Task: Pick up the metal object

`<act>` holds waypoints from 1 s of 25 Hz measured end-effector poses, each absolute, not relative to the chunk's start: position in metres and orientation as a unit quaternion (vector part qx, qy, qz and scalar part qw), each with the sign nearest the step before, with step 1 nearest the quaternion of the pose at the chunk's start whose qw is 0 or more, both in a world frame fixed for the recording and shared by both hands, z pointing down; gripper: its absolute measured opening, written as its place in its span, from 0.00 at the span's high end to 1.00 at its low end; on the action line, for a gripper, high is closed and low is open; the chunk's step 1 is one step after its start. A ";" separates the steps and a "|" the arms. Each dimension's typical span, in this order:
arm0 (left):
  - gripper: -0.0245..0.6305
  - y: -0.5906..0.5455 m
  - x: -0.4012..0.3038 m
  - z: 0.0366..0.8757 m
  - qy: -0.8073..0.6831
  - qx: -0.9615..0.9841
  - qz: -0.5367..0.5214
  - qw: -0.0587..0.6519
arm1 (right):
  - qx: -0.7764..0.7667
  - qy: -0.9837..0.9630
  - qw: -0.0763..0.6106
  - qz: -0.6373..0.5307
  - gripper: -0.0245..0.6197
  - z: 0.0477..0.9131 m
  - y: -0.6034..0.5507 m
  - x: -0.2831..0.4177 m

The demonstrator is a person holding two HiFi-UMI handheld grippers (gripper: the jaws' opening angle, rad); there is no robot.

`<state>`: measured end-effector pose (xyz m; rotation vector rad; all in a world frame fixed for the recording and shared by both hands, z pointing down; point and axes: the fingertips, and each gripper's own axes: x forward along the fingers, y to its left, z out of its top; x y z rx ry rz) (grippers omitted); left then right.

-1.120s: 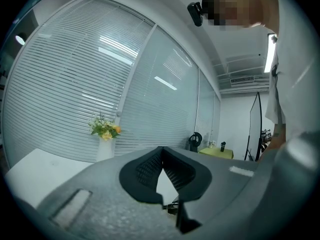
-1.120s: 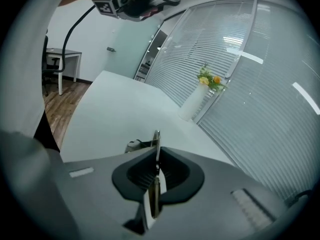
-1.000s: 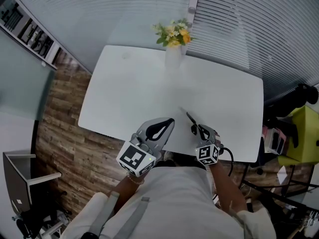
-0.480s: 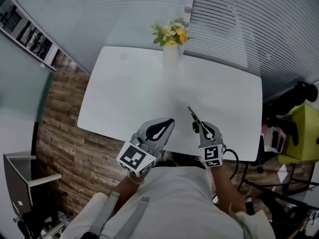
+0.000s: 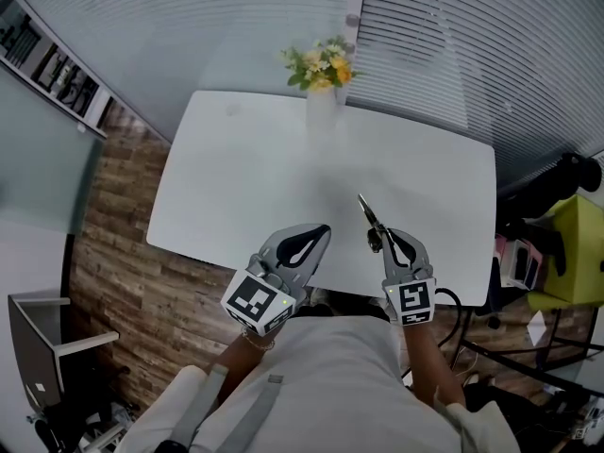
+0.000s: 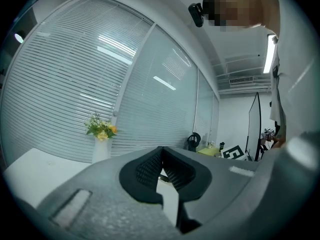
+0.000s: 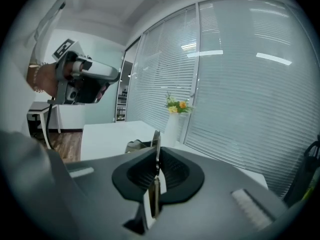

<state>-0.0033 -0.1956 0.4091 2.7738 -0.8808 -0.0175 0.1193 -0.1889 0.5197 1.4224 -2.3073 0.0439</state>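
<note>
Right gripper (image 5: 388,244) clenched on metal object (image 5: 369,214); its tip sticks out ahead of the jaws, apparently clear of table (image 5: 236,177). Pick-up looks done. Left gripper (image 5: 304,245) closed, nothing between its jaws.

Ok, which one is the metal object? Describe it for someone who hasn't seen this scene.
Start at the white table and go to its near edge, where the right gripper is. The metal object is the thin dark strip clamped in its jaws, pointing roughly toward the flower vase; the left gripper beside it holds nothing.
</note>
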 end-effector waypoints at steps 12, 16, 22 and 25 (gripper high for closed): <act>0.96 -0.197 0.002 0.406 -0.299 0.948 -0.008 0.112 | 0.522 -0.838 0.156 0.023 0.95 0.468 -0.182 0.120; 0.96 -0.198 0.003 0.406 -0.299 0.948 -0.007 0.111 | 0.522 -0.842 0.134 0.019 0.95 0.445 -0.180 0.120; 0.96 -0.199 0.004 0.401 -0.303 0.946 -0.009 0.111 | 0.522 -0.847 0.101 0.014 0.95 0.409 -0.174 0.120; 0.96 -0.199 0.005 0.398 -0.302 0.947 -0.010 0.110 | 0.522 -0.848 0.090 0.009 0.95 0.394 -0.172 0.119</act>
